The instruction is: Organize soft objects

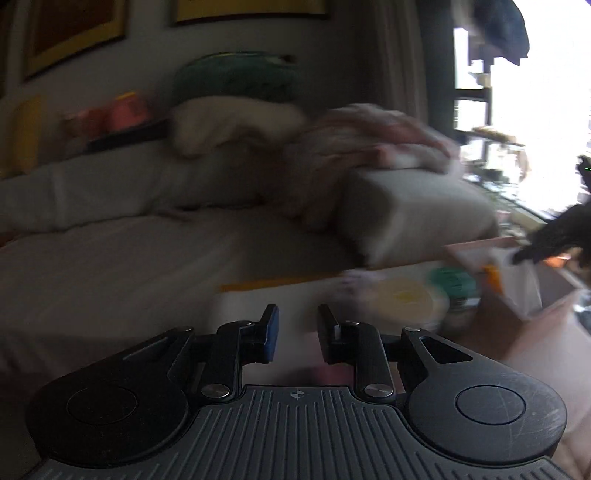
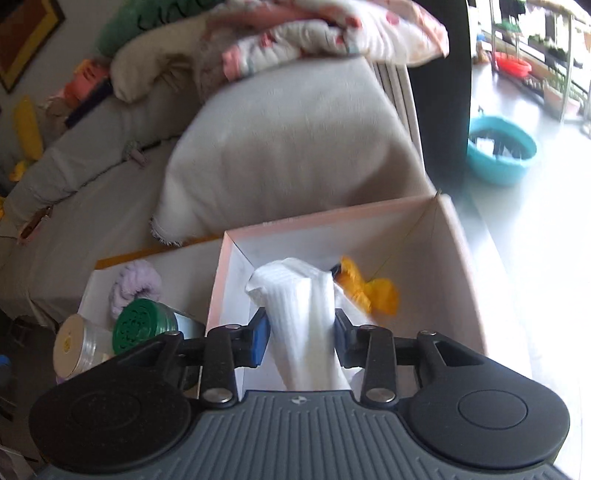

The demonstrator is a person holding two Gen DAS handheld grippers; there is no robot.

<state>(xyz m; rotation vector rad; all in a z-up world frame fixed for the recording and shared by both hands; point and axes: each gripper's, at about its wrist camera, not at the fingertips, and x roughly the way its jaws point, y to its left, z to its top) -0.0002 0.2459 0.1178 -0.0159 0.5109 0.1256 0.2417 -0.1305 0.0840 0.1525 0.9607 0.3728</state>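
Fabric, white and ribbed (image 2: 303, 317), sits pinched in the right gripper (image 2: 301, 334) above the pink box (image 2: 461, 251), where a yellow cloth (image 2: 373, 293) lies. The left gripper (image 1: 297, 334) hangs parted, holding nothing. No writing on the green-lidded jar (image 2: 142, 326) is legible.

Grey sofa (image 2: 85, 221) carries a large grey cushion (image 2: 295, 147), a cream pillow (image 2: 155, 70) toward the back, and a floral quilt (image 2: 332, 33) atop the cushion.
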